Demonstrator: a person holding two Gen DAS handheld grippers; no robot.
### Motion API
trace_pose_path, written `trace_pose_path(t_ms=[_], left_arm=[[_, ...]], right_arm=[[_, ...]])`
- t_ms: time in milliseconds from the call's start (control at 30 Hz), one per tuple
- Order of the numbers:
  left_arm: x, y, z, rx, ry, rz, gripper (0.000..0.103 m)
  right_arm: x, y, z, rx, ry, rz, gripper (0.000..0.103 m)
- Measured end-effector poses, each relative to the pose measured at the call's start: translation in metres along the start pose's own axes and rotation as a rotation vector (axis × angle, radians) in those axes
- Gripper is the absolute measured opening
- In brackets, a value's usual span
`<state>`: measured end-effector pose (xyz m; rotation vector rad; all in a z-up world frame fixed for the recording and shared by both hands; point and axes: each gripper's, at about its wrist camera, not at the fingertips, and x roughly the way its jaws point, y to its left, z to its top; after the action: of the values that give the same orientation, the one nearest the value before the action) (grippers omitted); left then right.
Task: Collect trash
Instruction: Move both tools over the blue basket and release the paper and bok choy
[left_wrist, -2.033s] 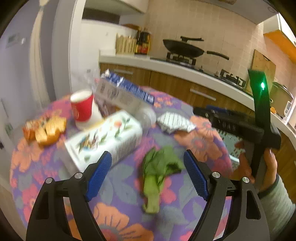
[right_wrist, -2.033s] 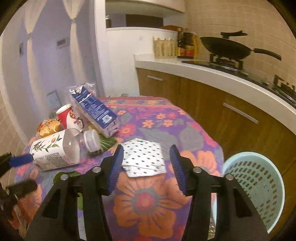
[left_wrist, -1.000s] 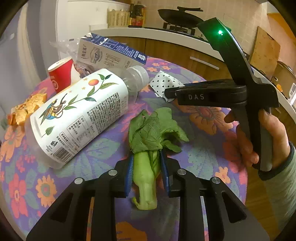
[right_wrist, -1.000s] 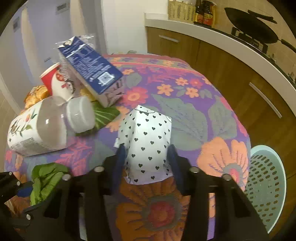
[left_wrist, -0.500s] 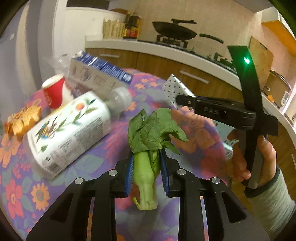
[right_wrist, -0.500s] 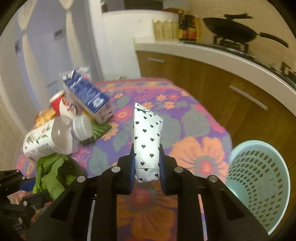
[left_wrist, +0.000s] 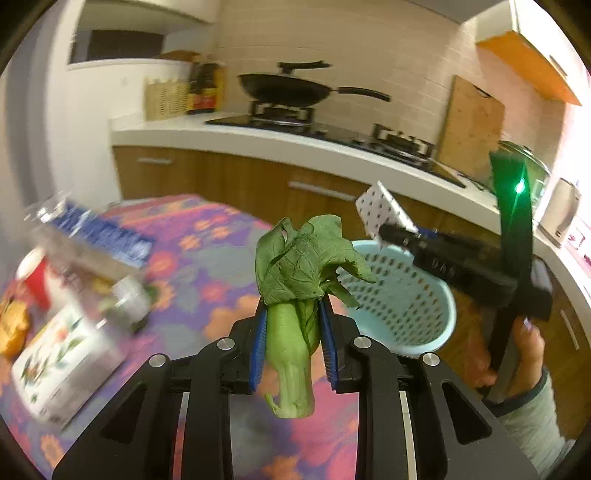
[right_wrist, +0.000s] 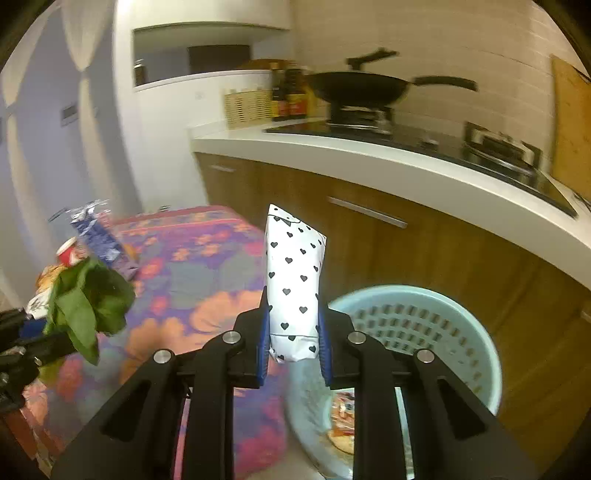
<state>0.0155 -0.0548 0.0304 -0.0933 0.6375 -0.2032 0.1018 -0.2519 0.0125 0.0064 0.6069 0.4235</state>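
My left gripper (left_wrist: 291, 339) is shut on a green leafy vegetable (left_wrist: 295, 280), held in the air above the table edge. My right gripper (right_wrist: 291, 336) is shut on a white wrapper with black hearts (right_wrist: 293, 280), held over the near rim of a light blue perforated bin (right_wrist: 424, 325). The bin (left_wrist: 399, 310) stands on the floor beside the table, and some trash lies inside it. In the right wrist view the vegetable (right_wrist: 86, 306) shows at the left. In the left wrist view the wrapper (left_wrist: 384, 214) sticks up above the bin.
On the floral table (left_wrist: 207, 258) lie a plastic bottle (left_wrist: 62, 354), a blue carton (left_wrist: 99, 236), a red cup (left_wrist: 35, 277) and orange scraps (left_wrist: 11, 328). Behind runs a kitchen counter (right_wrist: 369, 162) with wooden cabinets and a black wok (left_wrist: 288, 86).
Both grippers closed on their items, lifted them off the table and carried them right toward the bin. The bin has come into full view.
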Motion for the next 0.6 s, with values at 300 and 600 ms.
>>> trace_pose_path(t_ms=[300, 600], left_arm=[[0.067, -0.059, 0.026, 0.074, 0.079, -0.09, 0.024], [0.119, -0.085, 0.031, 0.059, 0.137, -0.17, 0.024]], right_arm=[[0.01, -0.078, -0.029, 0.154, 0.077, -0.085, 0.018], [0.024, -0.12, -0.057, 0.232, 0.137, -0.1, 0.019]])
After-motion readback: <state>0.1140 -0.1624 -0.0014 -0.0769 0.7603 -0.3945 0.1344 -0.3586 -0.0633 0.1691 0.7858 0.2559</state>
